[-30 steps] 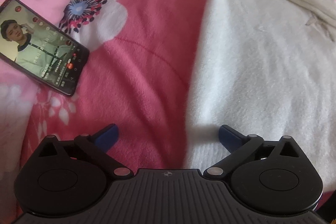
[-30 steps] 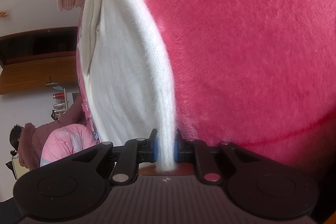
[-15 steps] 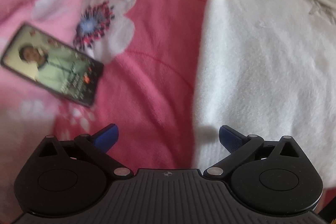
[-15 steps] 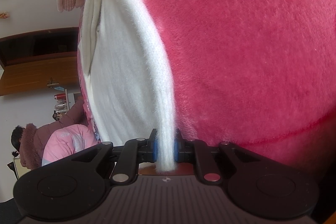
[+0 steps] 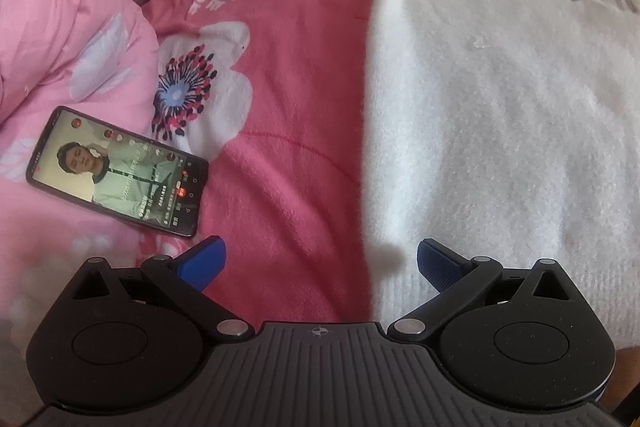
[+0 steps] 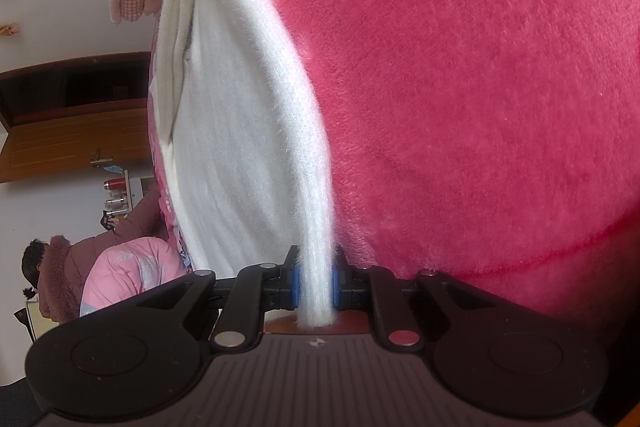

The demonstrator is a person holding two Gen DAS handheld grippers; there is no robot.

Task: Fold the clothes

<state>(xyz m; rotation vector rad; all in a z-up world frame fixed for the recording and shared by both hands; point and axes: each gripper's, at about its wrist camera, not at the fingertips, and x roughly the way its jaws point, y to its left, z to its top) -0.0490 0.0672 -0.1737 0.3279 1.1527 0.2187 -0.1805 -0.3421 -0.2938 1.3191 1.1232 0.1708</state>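
Keeping the right gripper (image 6: 314,287) clamped on the white garment (image 5: 500,115) edge helps — left gripper (image 5: 320,259), fingers wide, should grab the opposite edge squarely.

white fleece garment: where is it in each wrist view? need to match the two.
Left wrist: white fleece garment fills the right half, flat on the pink floral blanket.
Right wrist: a tall white band left of centre, its edge pinched in the right gripper.
Shared landmark: the pink floral blanket.

My left tool (image 5: 318,259): black ribbed housing, round black side discs, silver pivot screws, blue finger pads (image 5: 202,261). My right tool (image 6: 314,289): the same, one red screw.
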